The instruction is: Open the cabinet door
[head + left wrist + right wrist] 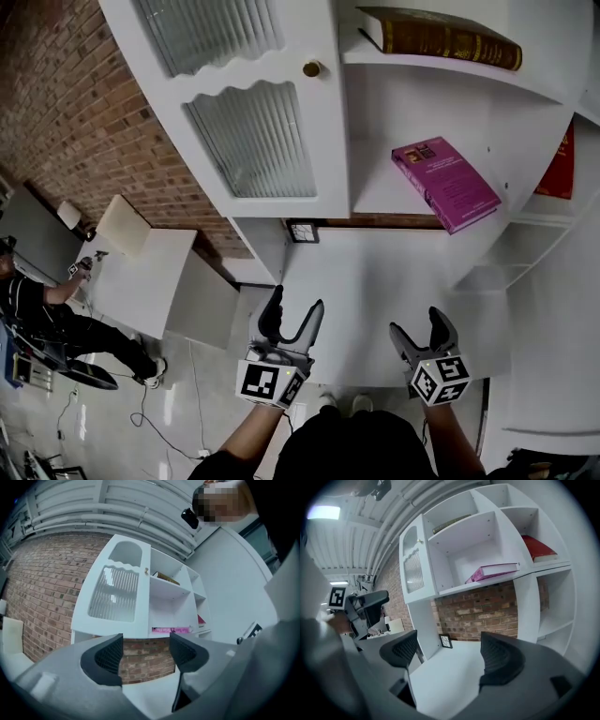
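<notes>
The white cabinet door (253,112) has two ribbed glass panels and a small brass knob (311,68) at its right edge. It lies flush with the cabinet front, shut. The left gripper view shows the door (115,595) and knob (146,571) far ahead; the right gripper view shows the door (412,569) at the left. My left gripper (294,307) (146,644) is open and holds nothing, well below the knob. My right gripper (417,323) (447,644) is open too, beside it over the white desk (375,272).
Open shelves right of the door hold a brown book (441,37), a pink book (445,183) and a red book (561,169). A small framed picture (303,231) stands at the desk's back. A brick wall (84,122) is at the left, where a person (37,314) sits.
</notes>
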Demonstrator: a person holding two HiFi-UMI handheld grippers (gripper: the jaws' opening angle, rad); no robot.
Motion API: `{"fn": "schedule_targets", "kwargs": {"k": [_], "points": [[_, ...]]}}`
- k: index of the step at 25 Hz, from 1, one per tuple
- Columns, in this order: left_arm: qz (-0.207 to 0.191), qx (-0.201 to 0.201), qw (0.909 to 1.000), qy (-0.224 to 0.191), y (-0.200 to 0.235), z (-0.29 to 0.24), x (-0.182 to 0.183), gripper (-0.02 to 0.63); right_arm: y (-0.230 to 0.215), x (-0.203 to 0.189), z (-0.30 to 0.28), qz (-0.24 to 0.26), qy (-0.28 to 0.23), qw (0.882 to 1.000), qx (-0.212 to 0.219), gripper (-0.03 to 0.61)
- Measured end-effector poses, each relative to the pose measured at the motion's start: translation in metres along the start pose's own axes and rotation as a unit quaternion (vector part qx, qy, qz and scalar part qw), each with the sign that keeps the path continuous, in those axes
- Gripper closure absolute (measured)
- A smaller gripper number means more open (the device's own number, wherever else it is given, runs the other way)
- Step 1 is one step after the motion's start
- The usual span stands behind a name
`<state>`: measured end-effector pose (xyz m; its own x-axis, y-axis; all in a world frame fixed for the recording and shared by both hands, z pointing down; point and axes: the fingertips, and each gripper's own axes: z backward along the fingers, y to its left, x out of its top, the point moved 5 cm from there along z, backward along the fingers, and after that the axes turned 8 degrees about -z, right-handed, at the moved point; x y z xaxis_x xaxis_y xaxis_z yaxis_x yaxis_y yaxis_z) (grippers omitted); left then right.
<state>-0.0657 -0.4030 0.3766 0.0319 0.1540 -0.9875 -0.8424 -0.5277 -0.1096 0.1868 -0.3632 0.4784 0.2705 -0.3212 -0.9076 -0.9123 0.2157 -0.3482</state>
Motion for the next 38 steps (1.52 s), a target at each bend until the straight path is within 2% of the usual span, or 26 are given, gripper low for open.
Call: {"fn": "schedule_targets", "kwargs": {"k": [8,12,15,19,23,30,31,33,38], "points": [[-0.086,-0.022,0.994,-0.064,0.036,-0.061,0.097,0.305,0.02,0.032,-0.027,0.016,-0.024,0.999,0.028,0.16],[-0.144,-0.027,0.9831,-0.11,0.041,-0.092,0.151,0.305,0.035,0.055,-0.04,0.04,-0.047,0.997,0.049,0.16],[-0.166,-0.027,0.9754,-0.142,0.04,-0.113,0.183,0.305,0.041,0.066,-0.047,0.045,-0.058,0.996,0.054,0.16],[-0.165,-0.028,0.9704,-0.174,0.036,-0.139,0.221,0.305,0.043,0.075,-0.055,0.042,-0.068,0.995,0.055,0.16],[-0.145,-0.024,0.9682,-0.202,0.031,-0.158,0.251,0.306,0.043,0.082,-0.061,0.039,-0.077,0.995,0.053,0.161],[-0.146,-0.022,0.9687,-0.199,0.032,-0.185,0.263,0.314,0.037,0.09,-0.063,0.032,-0.086,0.995,0.041,0.161],[-0.149,-0.022,0.9691,-0.195,0.031,-0.188,0.263,0.334,0.035,0.09,-0.063,0.031,-0.087,0.995,0.038,0.161],[-0.155,-0.019,0.9693,-0.19,0.032,-0.191,0.263,0.44,0.033,0.089,-0.063,0.027,-0.086,0.995,0.035,0.161],[-0.152,-0.004,0.9694,-0.193,0.039,-0.194,0.264,0.525,0.03,0.093,-0.064,0.027,-0.087,0.995,0.035,0.161]]}}
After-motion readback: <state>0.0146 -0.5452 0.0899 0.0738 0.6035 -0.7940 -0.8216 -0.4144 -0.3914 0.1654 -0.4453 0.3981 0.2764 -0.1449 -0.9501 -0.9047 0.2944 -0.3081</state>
